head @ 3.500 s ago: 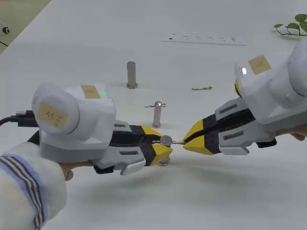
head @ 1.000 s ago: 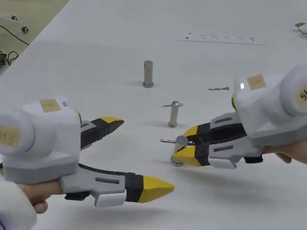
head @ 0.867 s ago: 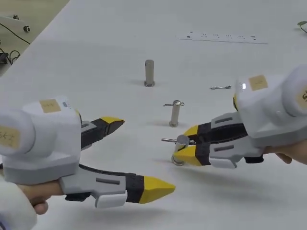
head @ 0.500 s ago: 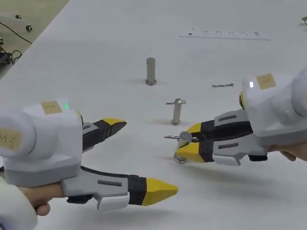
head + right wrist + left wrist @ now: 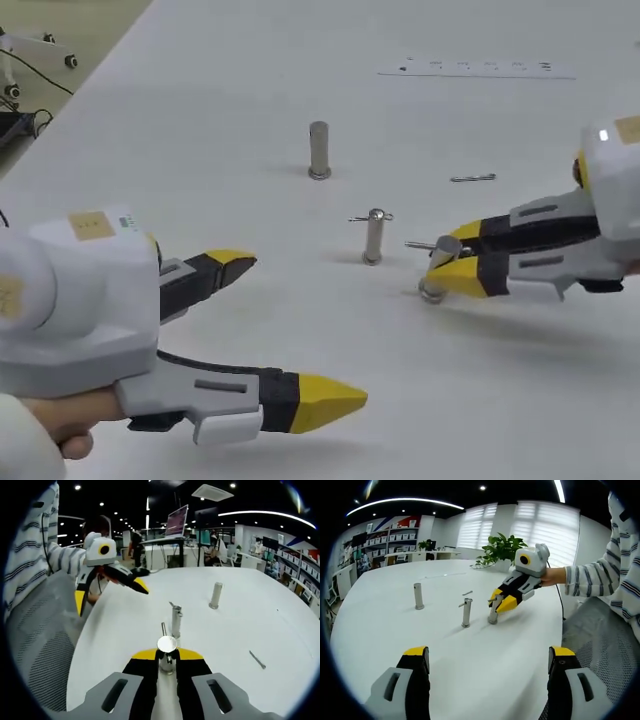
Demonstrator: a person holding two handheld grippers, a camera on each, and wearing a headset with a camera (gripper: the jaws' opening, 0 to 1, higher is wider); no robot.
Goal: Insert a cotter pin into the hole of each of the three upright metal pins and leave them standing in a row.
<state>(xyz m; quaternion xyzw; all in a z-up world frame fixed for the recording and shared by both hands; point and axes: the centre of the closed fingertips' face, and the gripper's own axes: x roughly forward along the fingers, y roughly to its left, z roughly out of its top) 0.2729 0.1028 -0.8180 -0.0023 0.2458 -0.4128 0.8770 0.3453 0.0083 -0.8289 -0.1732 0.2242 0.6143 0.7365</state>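
Two metal pins look cottered: the middle pin stands free, the near pin is clamped in the jaws of the right gripper, the left gripper gapes empty, so next the loose cotter pin probably goes into the bare far pin.

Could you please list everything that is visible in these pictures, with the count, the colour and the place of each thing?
table: one, white, under everything.
bare metal pin: one, silver, upright, farthest from the person.
middle metal pin: one, silver, upright.
held metal pin: one, silver, between the right gripper's jaws.
fitted cotter pins: two, silver, one through the middle metal pin, one through the held metal pin.
loose cotter pin: one, silver, flat on the table.
power strip: one, white, far side of the table.
plant: one, green, far side.
left gripper: white, black, yellow; jaws open.
right gripper: same colours; jaws shut on the held metal pin.
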